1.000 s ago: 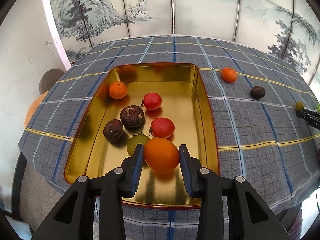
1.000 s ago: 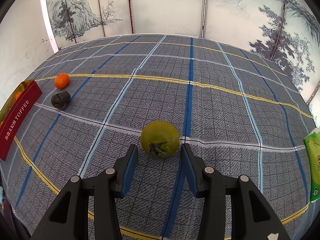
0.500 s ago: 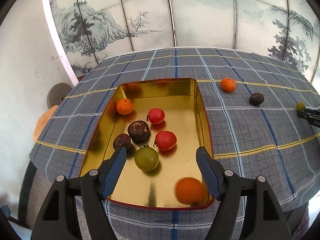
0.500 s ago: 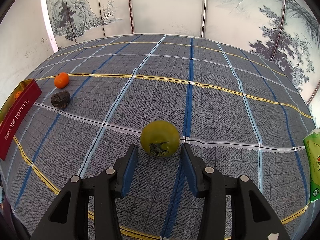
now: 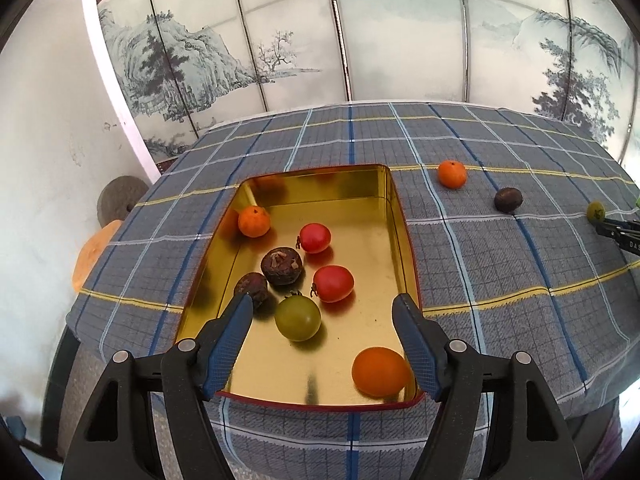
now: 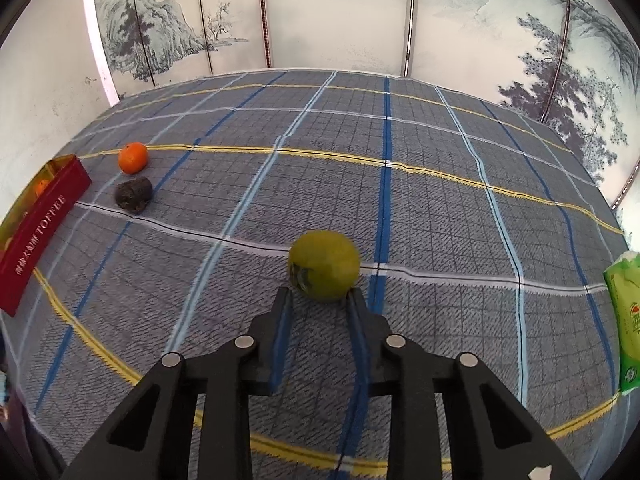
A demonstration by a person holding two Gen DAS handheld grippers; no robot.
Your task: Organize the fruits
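The left wrist view looks down from above the near end of the gold tin (image 5: 394, 216), along its length toward the painted screen (image 5: 280, 40) at the back; its fingers (image 5: 228, 340) frame the tin's near end. The right wrist view sits lower and close to the surface (image 6: 440, 208), to the right of the tin, facing the same screen, with a green fruit (image 6: 324, 265) just ahead of its fingers (image 6: 282, 320). Both views share the tin, seen in the right wrist view as a red wall (image 6: 40, 228) at far left, and the orange fruit (image 5: 452, 174) and dark fruit (image 5: 508, 199) lying right of the tin.
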